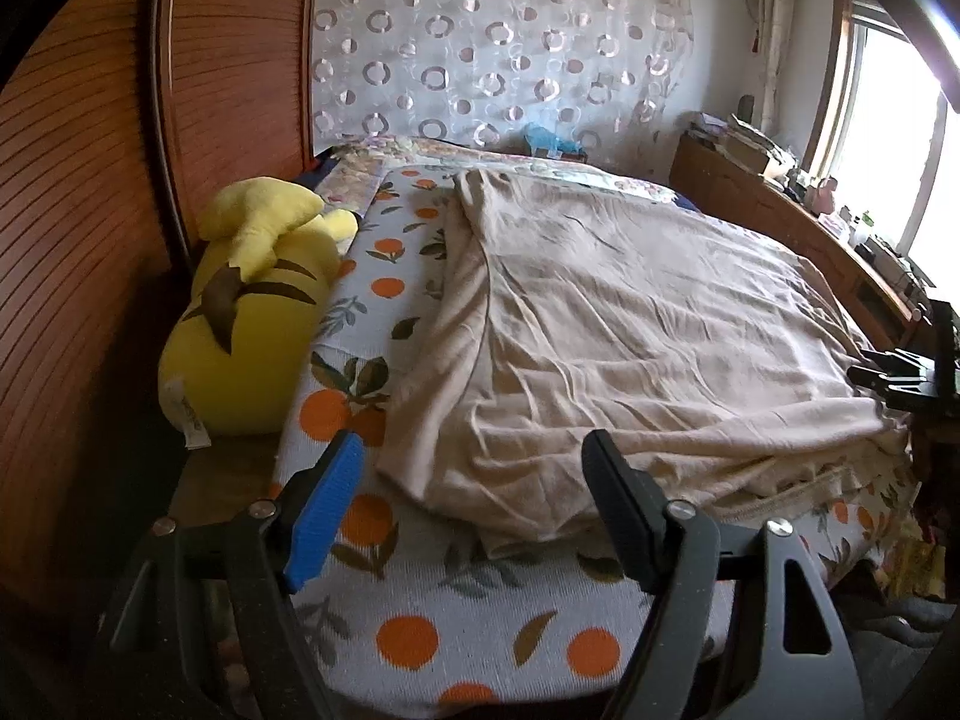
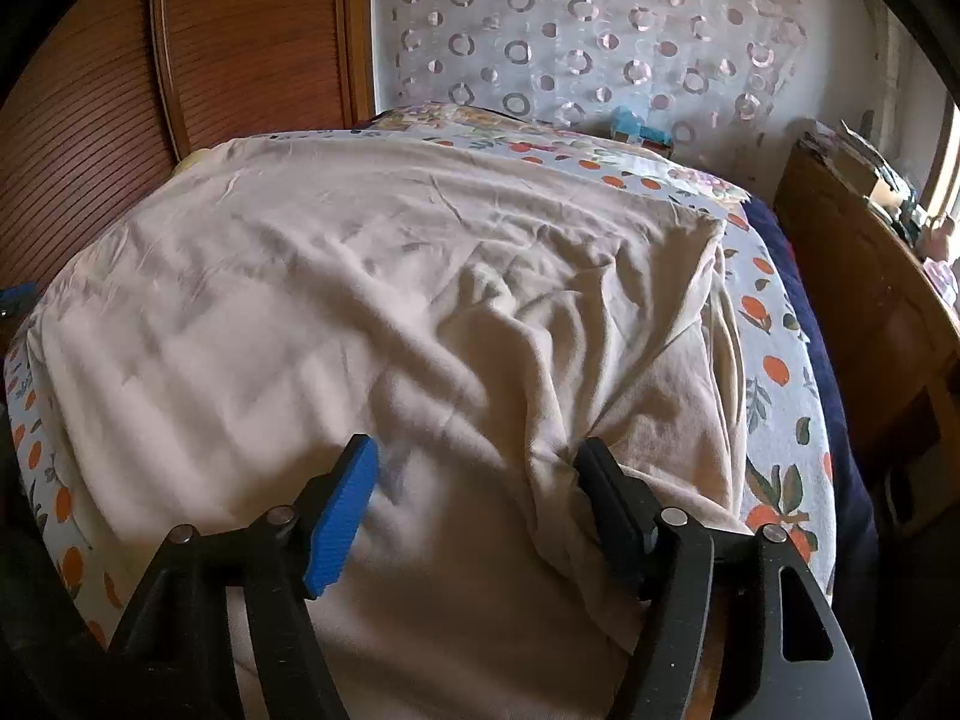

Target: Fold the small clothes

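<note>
- Beige, wrinkly cotton garment (image 1: pixel 630 324) lies spread flat on the orange-print knit bedcover (image 1: pixel 414 618), near edge bunched up.
- Left gripper (image 1: pixel 474 498) hangs over that near corner, jaws apart, nothing held.
- Right gripper (image 2: pixel 480 498) is down on the cloth, jaws spread, not pinching yet.
- Risk imo: closing there grabs several layers or the bedcover too, so the fold drags crooked.
- Yellow plush toy (image 1: pixel 252 312) sits well clear.

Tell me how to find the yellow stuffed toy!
Look at the bed with the orange-fruit sheet. Along its left edge, against the brown slatted wooden wall, lies the yellow plush toy. It is the only bright yellow thing there, with dark brown stripes, beside the big beige cloth.
</note>
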The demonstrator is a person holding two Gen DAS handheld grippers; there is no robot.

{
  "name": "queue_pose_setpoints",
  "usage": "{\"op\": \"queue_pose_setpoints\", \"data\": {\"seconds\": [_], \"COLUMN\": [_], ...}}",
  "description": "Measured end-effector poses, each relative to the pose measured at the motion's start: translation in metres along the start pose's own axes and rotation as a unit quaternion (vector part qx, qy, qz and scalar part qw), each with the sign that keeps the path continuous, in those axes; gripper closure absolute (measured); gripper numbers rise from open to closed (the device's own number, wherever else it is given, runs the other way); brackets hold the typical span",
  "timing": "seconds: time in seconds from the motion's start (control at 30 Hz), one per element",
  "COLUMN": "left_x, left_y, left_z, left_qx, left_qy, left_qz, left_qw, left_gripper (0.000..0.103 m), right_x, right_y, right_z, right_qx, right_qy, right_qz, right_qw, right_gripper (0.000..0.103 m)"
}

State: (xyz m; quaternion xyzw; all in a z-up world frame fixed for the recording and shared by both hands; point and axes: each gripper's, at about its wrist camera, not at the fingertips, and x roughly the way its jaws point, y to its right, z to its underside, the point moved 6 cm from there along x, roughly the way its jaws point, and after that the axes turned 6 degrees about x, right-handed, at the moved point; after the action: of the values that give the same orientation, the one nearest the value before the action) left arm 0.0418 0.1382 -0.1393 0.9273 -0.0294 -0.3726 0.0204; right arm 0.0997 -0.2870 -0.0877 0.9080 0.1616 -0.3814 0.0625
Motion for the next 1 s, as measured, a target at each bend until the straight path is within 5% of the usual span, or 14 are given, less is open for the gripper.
{"op": "queue_pose_setpoints", "data": {"seconds": [0.13, 0.4, 0.47, 0.77, 0.9, 1.0], "left_x": [0.004, 0.021, 0.022, 0.028, 0.028, 0.021], "left_y": [-0.002, 0.006, 0.014, 0.027, 0.035, 0.041], "left_z": [0.004, 0.007, 0.006, 0.002, 0.000, -0.005], "left_qx": [-0.002, 0.001, 0.004, 0.047, 0.065, 0.067], "left_qy": [-0.011, -0.026, -0.024, -0.023, -0.027, -0.014], "left_qz": [0.003, 0.001, 0.020, -0.003, 0.007, 0.013], "left_qw": [0.9999, 0.9997, 0.9995, 0.9986, 0.9975, 0.9976], "left_gripper": [0.045, 0.046, 0.057, 0.071, 0.092, 0.094], "right_x": [-0.001, 0.003, 0.004, 0.004, 0.003, 0.003], "right_y": [-0.002, -0.004, -0.004, -0.004, -0.003, -0.003], "right_z": [0.001, -0.001, -0.001, -0.001, -0.001, -0.001], "right_qx": [0.001, -0.001, -0.001, -0.001, -0.001, -0.001], "right_qy": [-0.001, -0.005, -0.005, -0.005, -0.005, -0.005], "right_qz": [-0.002, -0.008, -0.008, -0.009, -0.009, -0.010], "right_qw": [1.000, 1.000, 1.000, 1.000, 1.000, 1.000], "right_gripper": [0.029, 0.024, 0.024, 0.024, 0.024, 0.024]}}
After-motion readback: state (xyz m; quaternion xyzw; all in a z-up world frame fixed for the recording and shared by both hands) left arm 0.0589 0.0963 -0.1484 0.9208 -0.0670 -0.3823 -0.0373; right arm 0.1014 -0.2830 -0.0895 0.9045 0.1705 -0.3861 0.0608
